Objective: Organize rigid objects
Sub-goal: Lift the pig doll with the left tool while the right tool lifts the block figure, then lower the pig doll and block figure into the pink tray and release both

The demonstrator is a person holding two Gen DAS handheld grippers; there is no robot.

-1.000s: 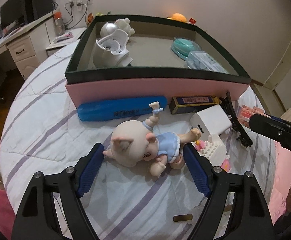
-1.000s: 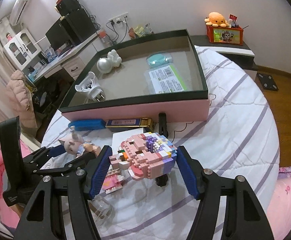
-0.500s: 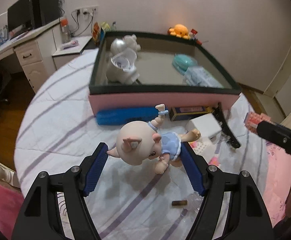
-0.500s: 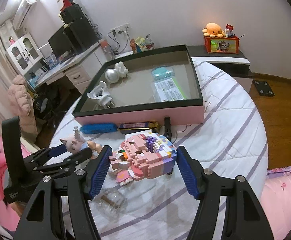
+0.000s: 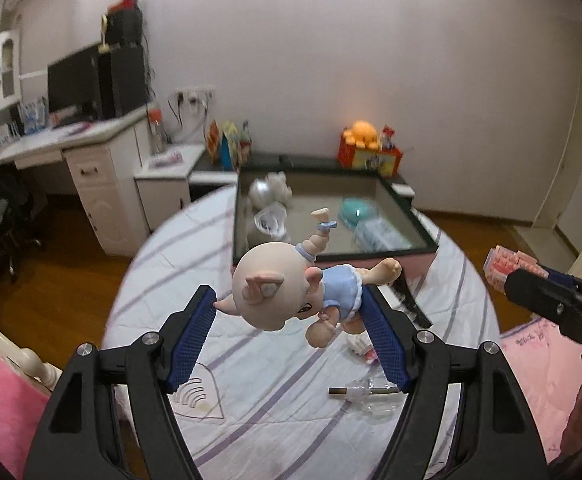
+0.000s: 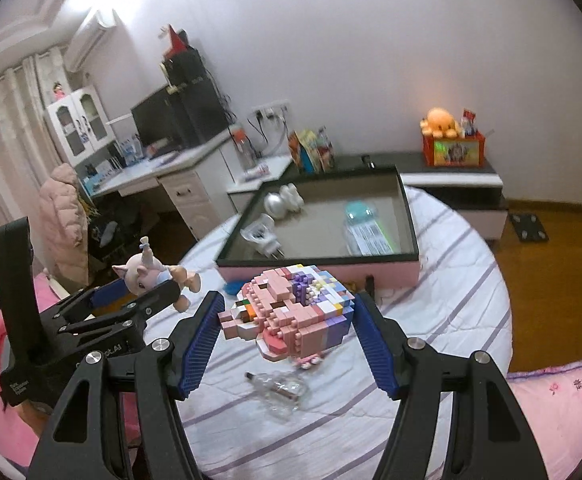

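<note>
At the upper left of both views a white desk with drawers [image 5: 91, 168] carries a black computer monitor [image 6: 159, 124], with a white glass-fronted cabinet [image 6: 79, 124] further left. An orange plush octopus [image 5: 365, 134] sits on a red printed box [image 6: 453, 152] right of centre, against the pale bare wall [image 5: 331, 40]. What may be a pink padded jacket [image 6: 61, 216] hangs at the left edge of the right wrist view.

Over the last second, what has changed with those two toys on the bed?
Both were lifted off the bed: the left gripper raised the pig doll, the right gripper raised the brick figure, both clamped throughout. The box and its contents, and the clear bottle on the bed, stayed put.
</note>
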